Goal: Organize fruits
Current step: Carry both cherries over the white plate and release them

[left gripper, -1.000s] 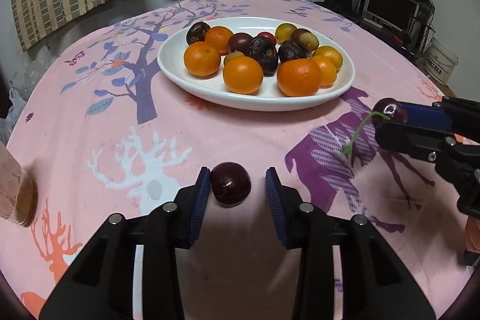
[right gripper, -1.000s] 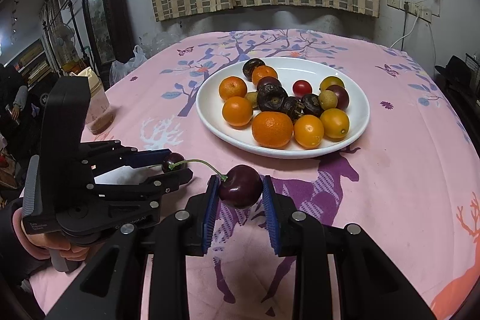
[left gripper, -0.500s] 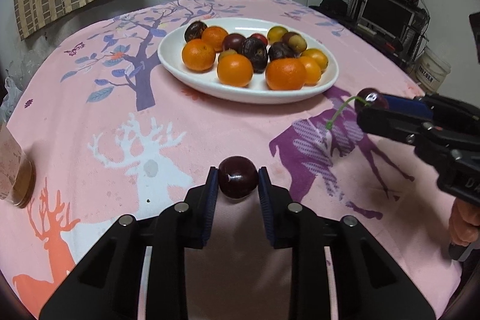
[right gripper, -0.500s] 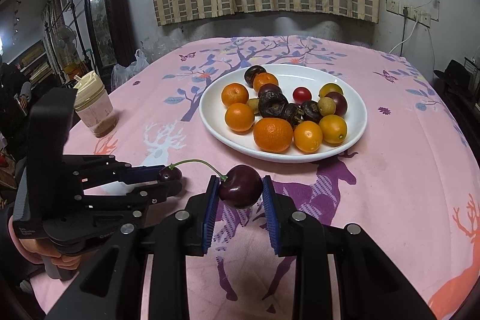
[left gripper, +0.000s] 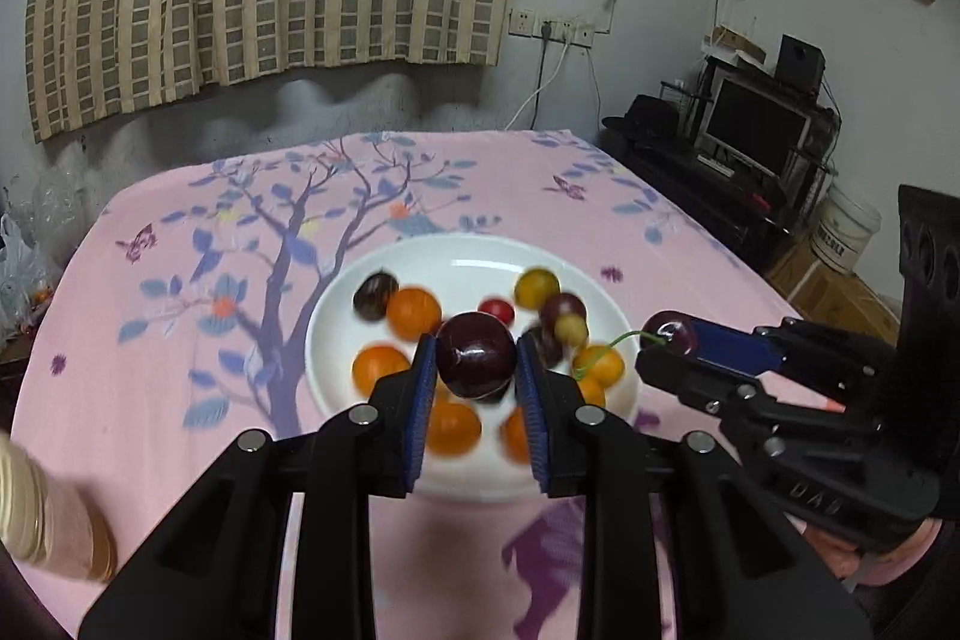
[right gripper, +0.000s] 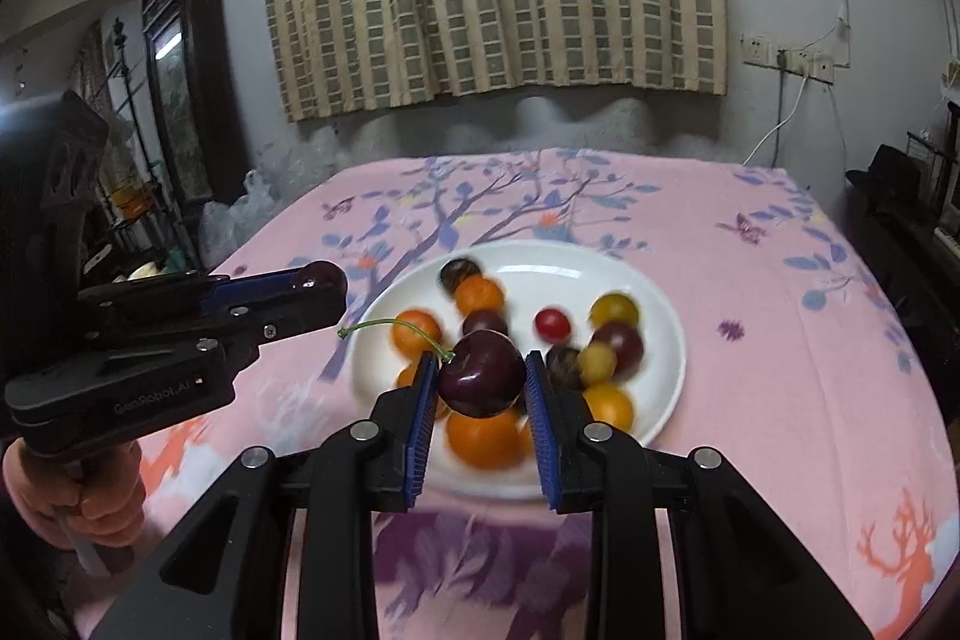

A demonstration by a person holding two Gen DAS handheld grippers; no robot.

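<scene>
My left gripper is shut on a dark red cherry and holds it in the air in front of the white plate. My right gripper is shut on a dark cherry with a green stem, also raised before the plate. The plate holds several oranges, dark plums, a small red fruit and yellow fruits, blurred by motion. The right gripper also shows in the left wrist view, and the left gripper in the right wrist view.
The plate sits on a pink tablecloth with tree and deer prints. A lidded cup stands at the near left. A TV stand and bucket are right of the table; a curtained wall is behind.
The left gripper closed on the cherry on the cloth and lifted it. Both grippers have risen and tilted up, and the plate now sits behind the held cherries.
</scene>
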